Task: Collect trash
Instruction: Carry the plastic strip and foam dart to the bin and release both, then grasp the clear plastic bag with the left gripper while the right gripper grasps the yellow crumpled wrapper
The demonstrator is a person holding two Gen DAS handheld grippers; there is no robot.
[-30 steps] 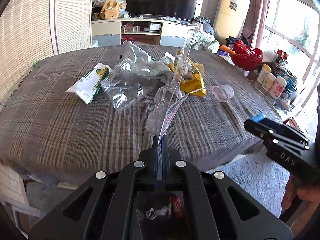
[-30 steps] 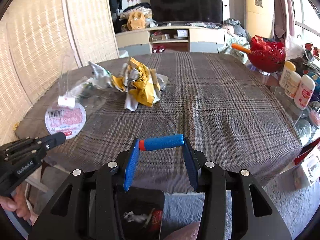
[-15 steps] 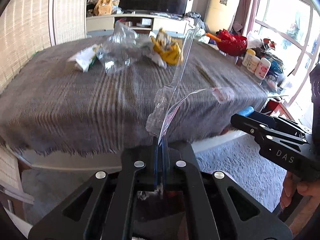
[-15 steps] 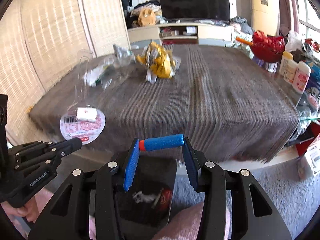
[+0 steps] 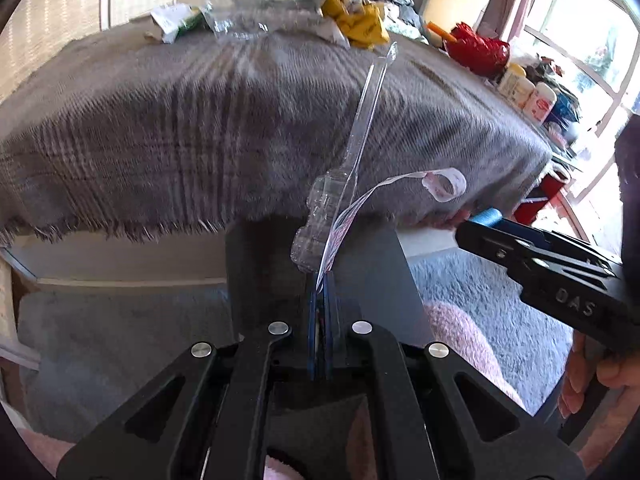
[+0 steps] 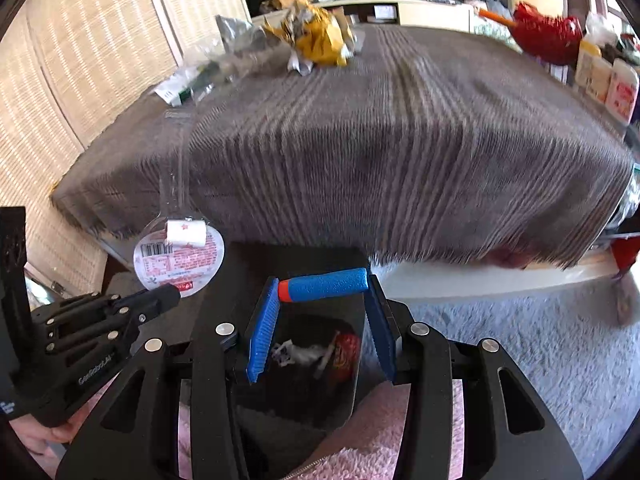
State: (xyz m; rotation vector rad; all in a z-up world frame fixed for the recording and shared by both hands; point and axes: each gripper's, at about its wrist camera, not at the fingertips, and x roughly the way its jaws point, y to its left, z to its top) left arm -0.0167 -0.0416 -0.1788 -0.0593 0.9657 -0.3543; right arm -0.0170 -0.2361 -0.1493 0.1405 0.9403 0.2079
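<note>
My left gripper (image 5: 322, 280) is shut on a clear plastic package with a round printed lid (image 5: 344, 184); the lid also shows in the right wrist view (image 6: 179, 254), held off the table's front edge. My right gripper (image 6: 322, 286) is shut on a blue foam dart with an orange tip (image 6: 324, 283), above a dark trash bin (image 6: 304, 356) that holds scraps. More trash lies at the table's far side: a yellow wrapper (image 6: 320, 42), a clear plastic bag (image 5: 256, 4) and a white-green packet (image 5: 172, 22).
The table (image 6: 400, 140) has a grey plaid cloth hanging over its front edge. A red bowl (image 5: 478, 48) and white bottles (image 6: 608, 76) stand at its right. Grey carpet (image 6: 520, 340) lies below. Woven screens stand at the left.
Both grippers have pulled back from the table and dropped below its front edge, each still holding its item. The trash bin has come into view under them.
</note>
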